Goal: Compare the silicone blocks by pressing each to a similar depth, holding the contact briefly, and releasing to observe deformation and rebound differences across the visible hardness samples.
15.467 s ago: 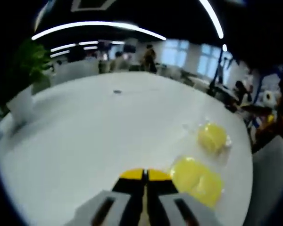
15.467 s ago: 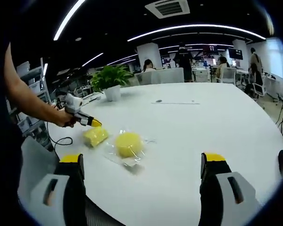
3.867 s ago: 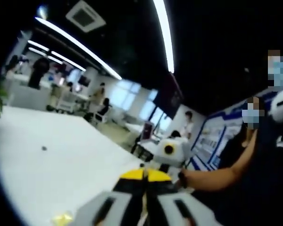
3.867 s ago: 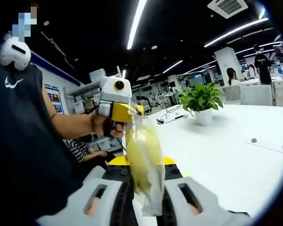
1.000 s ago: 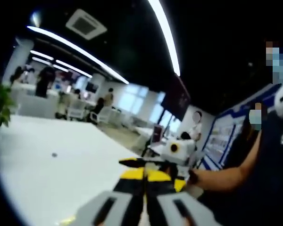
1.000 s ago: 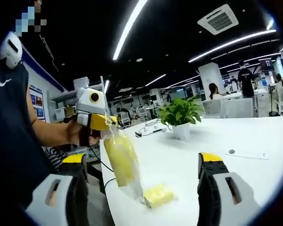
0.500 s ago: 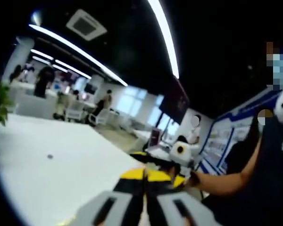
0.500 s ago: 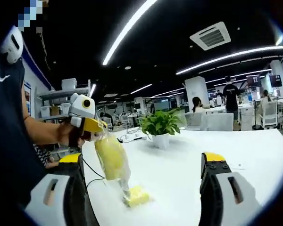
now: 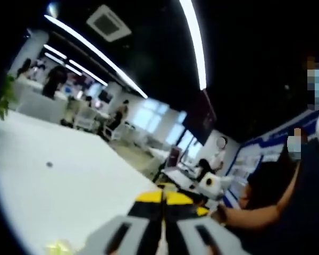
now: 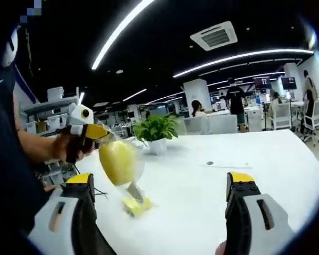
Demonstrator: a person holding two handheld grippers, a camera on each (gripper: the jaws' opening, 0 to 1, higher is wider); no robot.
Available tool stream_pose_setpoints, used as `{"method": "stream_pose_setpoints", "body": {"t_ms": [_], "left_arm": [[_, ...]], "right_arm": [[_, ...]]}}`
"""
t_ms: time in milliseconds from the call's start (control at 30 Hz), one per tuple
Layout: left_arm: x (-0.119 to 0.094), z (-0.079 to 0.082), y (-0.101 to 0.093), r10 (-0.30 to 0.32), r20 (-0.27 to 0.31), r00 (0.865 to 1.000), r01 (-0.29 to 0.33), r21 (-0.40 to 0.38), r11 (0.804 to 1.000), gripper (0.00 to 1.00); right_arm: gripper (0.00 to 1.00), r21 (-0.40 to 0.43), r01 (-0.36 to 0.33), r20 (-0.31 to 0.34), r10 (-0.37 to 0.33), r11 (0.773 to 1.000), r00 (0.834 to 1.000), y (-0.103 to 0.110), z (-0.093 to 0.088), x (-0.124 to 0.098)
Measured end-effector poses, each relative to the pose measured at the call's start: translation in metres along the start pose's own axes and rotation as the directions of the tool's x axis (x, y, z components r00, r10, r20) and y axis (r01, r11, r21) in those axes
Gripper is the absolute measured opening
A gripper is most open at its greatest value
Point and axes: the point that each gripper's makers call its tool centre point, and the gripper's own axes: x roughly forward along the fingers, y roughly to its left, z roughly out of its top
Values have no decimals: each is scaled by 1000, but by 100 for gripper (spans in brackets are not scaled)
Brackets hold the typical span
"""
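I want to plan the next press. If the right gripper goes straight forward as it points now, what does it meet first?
Probably the white table. The right gripper is open and points at bare tabletop. The bagged block held up by the left gripper and the flat block lie left of that line, though depth is unclear.

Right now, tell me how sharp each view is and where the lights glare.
Left gripper view: soft and blurred throughout, with a ceiling light strip blown out white. Right gripper view: sharper; the bagged yellow silicone block hanging from the left hand-held gripper reads clearly, the potted plant is crisp, and fisheye distortion curves the white table edge.
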Motion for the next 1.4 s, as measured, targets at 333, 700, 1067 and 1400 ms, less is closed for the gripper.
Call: {"method": "stream_pose_setpoints", "body": {"t_ms": [333, 700, 1067, 1400], "left_arm": [[8, -38, 14, 13, -20, 1000, -15, -103, 995, 0], [18, -82, 42, 25, -32, 999, -31, -218, 976, 0], [29, -127, 60, 7, -86, 996, -40, -391, 919, 0], [44, -143, 100, 63, -88, 994, -97, -471, 877, 0]], "right_arm": [[97, -20, 123, -127, -124, 992, 984, -11, -53, -18], [97, -2, 201, -212, -197, 980, 957, -10, -94, -23], [96, 3, 196, -230, -190, 981, 955, -3, -105, -22], [97, 76, 199, -210, -179, 977, 961, -3, -115, -30]]}}
